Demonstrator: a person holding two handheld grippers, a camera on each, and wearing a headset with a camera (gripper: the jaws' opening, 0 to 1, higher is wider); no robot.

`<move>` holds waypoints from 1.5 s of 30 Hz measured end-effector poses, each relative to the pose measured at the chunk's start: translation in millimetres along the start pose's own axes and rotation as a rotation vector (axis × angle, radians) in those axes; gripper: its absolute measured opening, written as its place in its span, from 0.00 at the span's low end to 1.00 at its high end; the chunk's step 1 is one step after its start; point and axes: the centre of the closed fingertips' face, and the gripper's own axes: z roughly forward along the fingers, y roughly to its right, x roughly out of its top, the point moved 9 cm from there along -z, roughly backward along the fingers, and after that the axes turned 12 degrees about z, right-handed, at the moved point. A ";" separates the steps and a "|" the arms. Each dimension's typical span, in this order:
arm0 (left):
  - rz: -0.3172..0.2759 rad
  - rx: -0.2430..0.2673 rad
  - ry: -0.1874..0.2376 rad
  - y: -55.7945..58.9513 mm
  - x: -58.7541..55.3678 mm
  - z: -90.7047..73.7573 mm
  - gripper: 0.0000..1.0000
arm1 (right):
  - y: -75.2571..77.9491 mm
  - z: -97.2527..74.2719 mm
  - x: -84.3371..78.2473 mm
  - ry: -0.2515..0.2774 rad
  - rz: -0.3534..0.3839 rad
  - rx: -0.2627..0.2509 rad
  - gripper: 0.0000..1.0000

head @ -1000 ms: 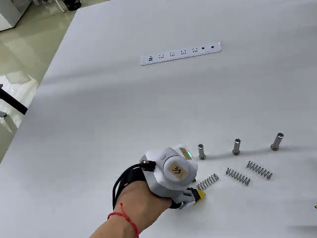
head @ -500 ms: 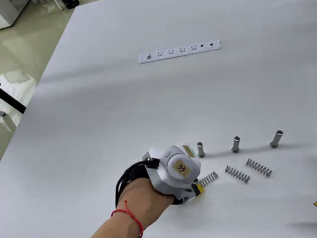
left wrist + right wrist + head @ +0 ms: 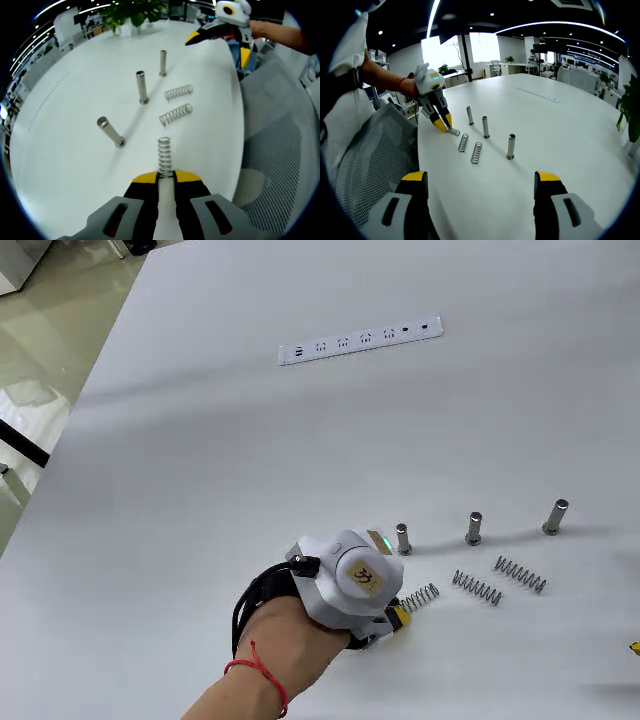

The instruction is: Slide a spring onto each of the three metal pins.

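Observation:
Three short metal pins stand upright in a row on the white table: (image 3: 403,538), (image 3: 474,528), (image 3: 556,516). Three springs lie flat in front of them. My left gripper (image 3: 398,616) is low at the table, shut on the near end of the left spring (image 3: 420,596); in the left gripper view that spring (image 3: 164,152) runs forward from between the yellow tips. The nearest pin (image 3: 111,131) is just to its left. The other two springs (image 3: 476,587), (image 3: 520,574) lie loose. My right gripper (image 3: 480,176) is open and holds nothing, well back from the pins (image 3: 485,126).
A white power strip (image 3: 360,342) lies far back on the table (image 3: 250,470). The table's left edge drops to a tiled floor (image 3: 40,360). A grey mesh chair (image 3: 370,160) stands at the table's near edge.
My left gripper has rolled a little and edged toward the pins at the spring's end. Pins and loose springs have stayed put; the head camera has shifted slightly.

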 end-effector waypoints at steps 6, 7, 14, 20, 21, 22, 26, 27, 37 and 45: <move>-0.008 -0.005 0.008 1.4 -0.8 0.1 0.11 | -6.3 1.1 4.3 0.001 0.001 0.000 0.88; -0.011 -0.005 0.011 1.8 -1.0 -0.1 0.11 | -7.2 1.1 4.8 0.001 0.000 0.000 0.88; -0.024 -0.006 0.029 3.4 -2.4 -2.3 0.11 | -7.9 0.6 5.2 -0.002 -0.001 0.000 0.88; -0.033 -0.005 0.040 4.5 -3.4 -4.1 0.11 | -9.4 0.2 7.2 -0.003 -0.004 -0.003 0.88; -0.035 -0.004 0.043 4.5 -3.4 -4.4 0.11 | -9.6 0.2 7.4 -0.004 -0.005 -0.003 0.87; -0.039 -0.005 0.045 4.7 -3.5 -4.7 0.10 | -9.9 0.1 7.7 -0.004 -0.005 -0.003 0.87; -0.044 -0.005 0.051 5.0 -3.9 -5.7 0.10 | -10.5 -0.1 8.5 -0.003 -0.007 -0.004 0.87; -0.045 -0.006 0.055 5.2 -4.0 -6.1 0.10 | -10.8 -0.2 8.7 -0.004 -0.006 -0.005 0.87; -0.084 -0.001 0.139 8.5 -0.2 -19.2 0.10 | -16.2 -1.6 16.4 0.002 0.008 0.004 0.82; -0.112 0.024 0.256 9.9 10.0 -37.8 0.10 | -27.3 -1.1 41.0 0.063 0.059 0.025 0.75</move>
